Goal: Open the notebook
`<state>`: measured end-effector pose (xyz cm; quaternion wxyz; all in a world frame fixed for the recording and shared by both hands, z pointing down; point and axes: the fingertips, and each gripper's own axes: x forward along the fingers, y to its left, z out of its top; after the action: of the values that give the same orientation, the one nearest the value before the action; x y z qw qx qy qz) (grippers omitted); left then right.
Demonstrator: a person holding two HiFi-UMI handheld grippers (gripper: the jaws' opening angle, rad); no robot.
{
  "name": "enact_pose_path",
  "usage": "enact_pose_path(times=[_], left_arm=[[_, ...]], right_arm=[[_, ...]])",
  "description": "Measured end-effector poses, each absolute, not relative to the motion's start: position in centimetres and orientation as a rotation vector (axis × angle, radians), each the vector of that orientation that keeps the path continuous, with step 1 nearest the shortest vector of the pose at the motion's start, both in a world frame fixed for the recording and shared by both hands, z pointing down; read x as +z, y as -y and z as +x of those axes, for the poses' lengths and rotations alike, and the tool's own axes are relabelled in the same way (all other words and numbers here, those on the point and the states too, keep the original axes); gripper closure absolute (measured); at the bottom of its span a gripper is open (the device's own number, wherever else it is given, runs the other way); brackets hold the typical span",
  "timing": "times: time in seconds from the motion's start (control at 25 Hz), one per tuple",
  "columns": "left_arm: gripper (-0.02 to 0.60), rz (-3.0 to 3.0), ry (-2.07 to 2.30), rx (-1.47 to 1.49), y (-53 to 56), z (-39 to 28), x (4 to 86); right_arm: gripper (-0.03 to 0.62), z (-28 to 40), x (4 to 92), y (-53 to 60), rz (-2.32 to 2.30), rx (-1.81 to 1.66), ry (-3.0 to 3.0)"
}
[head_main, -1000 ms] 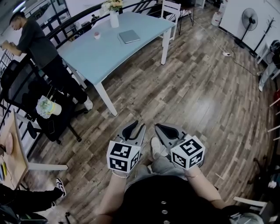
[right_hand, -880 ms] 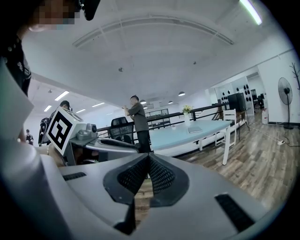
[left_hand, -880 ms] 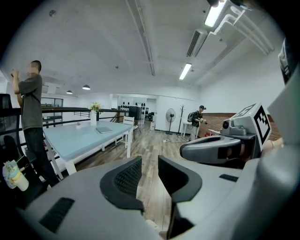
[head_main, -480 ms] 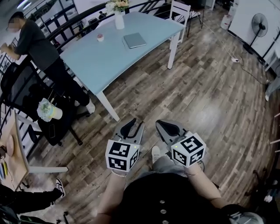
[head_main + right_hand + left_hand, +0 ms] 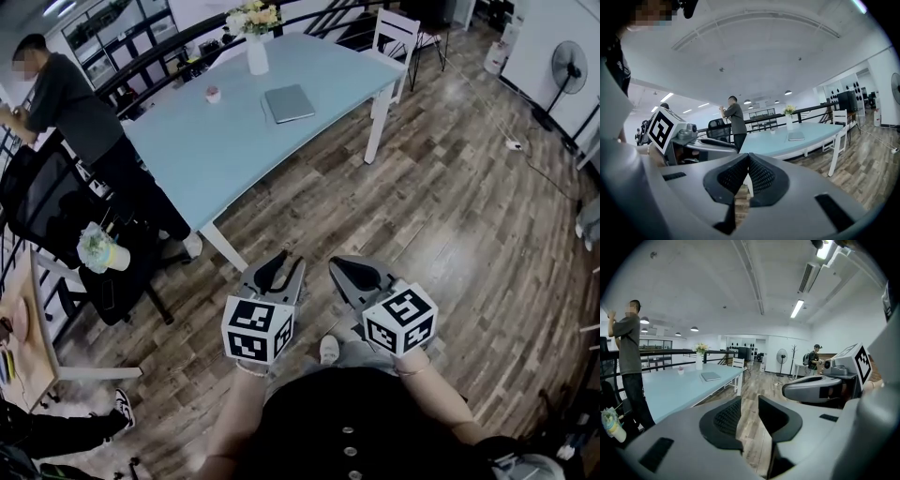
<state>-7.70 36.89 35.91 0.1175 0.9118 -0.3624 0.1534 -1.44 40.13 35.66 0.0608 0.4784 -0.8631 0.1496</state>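
**Both grippers empty and well short of the table; notebook closed.**

The flat grey closed notebook (image 5: 289,102) lies on the far part of the light-blue rectangular table (image 5: 216,155), near the white vase of flowers (image 5: 255,49) and a small pale cup (image 5: 214,94). The left gripper (image 5: 274,272) has its jaws apart with nothing between them. The right gripper (image 5: 349,270) has its jaws closed together on nothing. Both are held over the brown wooden plank floor (image 5: 450,216), well apart from the notebook. Judged risks: a reach across the table could knock over the vase or the cup. The right jaws, if not parted first, could only push the lid. A thin lid lying flush with the base could let a jaw slide the notebook instead of lifting it.
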Motion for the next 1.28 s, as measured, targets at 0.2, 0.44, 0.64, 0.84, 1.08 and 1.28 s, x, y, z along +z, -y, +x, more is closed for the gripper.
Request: enact_pose_path(times=[0.2, 0.44, 0.64, 0.84, 1.08, 1.28], left_arm=[[0.468, 2.654, 1.086, 0.457, -35.2, -6.4, 36.1], [0.466, 2.635, 1.055, 0.488, -35.1, -5.1, 37.1], [0.462, 2.639, 1.033, 0.502, -34.9, -3.9, 37.5], [0.457, 2.624, 1.033, 0.505, -33.4, -3.7, 38.0], [0.451, 2.621, 1.034, 0.491, -29.8, -3.8, 38.4], [0.446, 2.637, 1.022, 0.524, -25.2, -3.7, 39.0]], right_arm=[[0.591, -0.3, 36.0, -38.4, 1.419, 0.473, 2.633], [0.591, 0.8, 36.8, -38.1, 1.422, 0.523, 2.628], [0.591, 1.5, 37.4, -37.8, 1.431, 0.554, 2.621], [0.591, 2.1, 37.9, -36.5, 1.441, 0.573, 2.607], [0.591, 2.5, 38.4, -33.0, 1.461, 0.579, 2.599], [0.591, 2.8, 38.5, -28.7, 1.458, 0.574, 2.584]])
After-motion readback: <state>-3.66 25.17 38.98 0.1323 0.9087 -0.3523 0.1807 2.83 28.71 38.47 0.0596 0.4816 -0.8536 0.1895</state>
